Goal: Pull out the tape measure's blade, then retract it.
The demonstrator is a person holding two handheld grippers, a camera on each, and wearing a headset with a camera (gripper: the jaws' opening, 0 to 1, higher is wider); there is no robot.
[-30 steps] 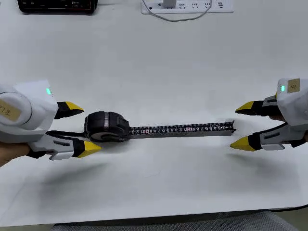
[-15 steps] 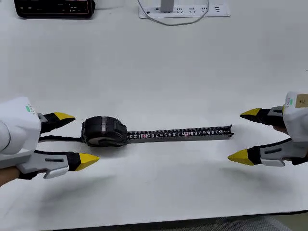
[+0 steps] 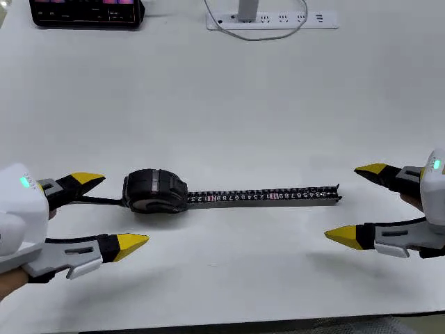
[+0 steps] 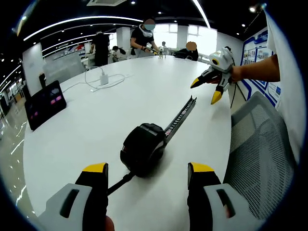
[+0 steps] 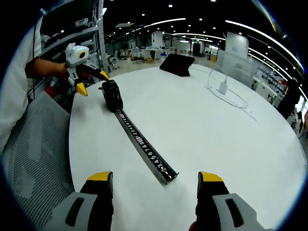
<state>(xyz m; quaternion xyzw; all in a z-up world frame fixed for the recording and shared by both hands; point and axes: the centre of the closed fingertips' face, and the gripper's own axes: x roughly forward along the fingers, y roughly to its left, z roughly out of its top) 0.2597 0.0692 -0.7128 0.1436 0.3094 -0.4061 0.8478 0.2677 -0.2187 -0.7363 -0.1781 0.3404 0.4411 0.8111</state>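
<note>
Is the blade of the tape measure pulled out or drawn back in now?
Pulled out: the blade lies flat on the table, extending from the black case, with its numbers showing.

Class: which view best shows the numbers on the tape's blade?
Right gripper view: the blade runs toward the camera, numerals large. Head view: whole length, numerals small. Left gripper view: foreshortened beyond the case.
</note>
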